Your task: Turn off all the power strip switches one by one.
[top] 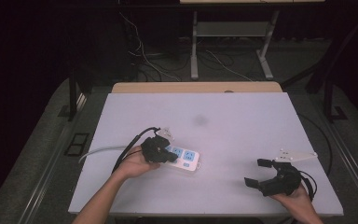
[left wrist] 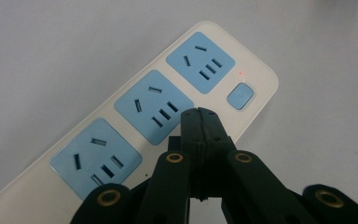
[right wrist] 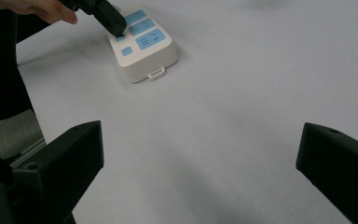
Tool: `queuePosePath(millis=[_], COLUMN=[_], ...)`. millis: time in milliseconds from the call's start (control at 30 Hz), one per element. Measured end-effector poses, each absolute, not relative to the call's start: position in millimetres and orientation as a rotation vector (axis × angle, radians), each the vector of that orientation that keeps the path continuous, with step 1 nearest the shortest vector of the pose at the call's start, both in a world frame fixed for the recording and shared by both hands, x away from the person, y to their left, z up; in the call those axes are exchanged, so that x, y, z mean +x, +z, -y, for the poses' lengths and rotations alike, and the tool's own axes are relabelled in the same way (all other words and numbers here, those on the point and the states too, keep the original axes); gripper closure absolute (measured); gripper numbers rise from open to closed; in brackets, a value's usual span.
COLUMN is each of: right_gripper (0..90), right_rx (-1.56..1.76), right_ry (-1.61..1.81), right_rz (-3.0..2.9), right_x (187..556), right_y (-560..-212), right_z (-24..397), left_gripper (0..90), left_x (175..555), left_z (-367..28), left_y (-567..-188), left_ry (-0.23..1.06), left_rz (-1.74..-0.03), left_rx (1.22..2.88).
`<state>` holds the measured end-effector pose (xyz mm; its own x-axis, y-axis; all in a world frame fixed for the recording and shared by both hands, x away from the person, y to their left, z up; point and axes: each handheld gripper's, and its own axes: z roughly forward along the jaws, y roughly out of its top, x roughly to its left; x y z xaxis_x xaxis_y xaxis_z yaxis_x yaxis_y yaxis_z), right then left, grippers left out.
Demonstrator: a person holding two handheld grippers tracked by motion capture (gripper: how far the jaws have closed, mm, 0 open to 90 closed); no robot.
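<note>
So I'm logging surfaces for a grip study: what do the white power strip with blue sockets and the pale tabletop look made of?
White power strip with blue sockets: likely smooth moulded plastic, rounded corners, soft sheen. Pale tabletop: matte board or laminate, judging by its flat, glare-free look; I can't tell which.

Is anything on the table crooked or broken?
Nothing looks broken. The white power strip lies at a slant to the table edges, and a tiny red light glows beside its button. A faint dark smudge marks the tabletop farther back.
</note>
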<state>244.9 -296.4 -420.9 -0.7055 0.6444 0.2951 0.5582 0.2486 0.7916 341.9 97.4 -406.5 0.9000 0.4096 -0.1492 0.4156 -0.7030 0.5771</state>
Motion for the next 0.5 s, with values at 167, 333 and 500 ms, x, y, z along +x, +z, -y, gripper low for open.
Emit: queuePosePath(millis=[167,333,500], right_gripper=[0.3,0.3,0.4], right_rx=[1.165,1.163,1.160], right_ry=[1.466,1.464,1.445], right_rz=[-2.411,-2.412,-2.419], right_x=[245.0,244.8,244.9], right_y=[-421.0,-420.9,-421.2], right_z=[296.3,296.1,295.6], left_gripper=[89.4,89.4,89.6], left_x=[343.3,344.3,345.7], left_z=[-97.8,-98.3,-99.6], left_y=[-406.7,-407.3,-408.0], left_ry=[-0.023,-0.040,-0.058], left_rz=[-0.587,-0.603,-0.614], left_rx=[2.435,2.428,2.420])
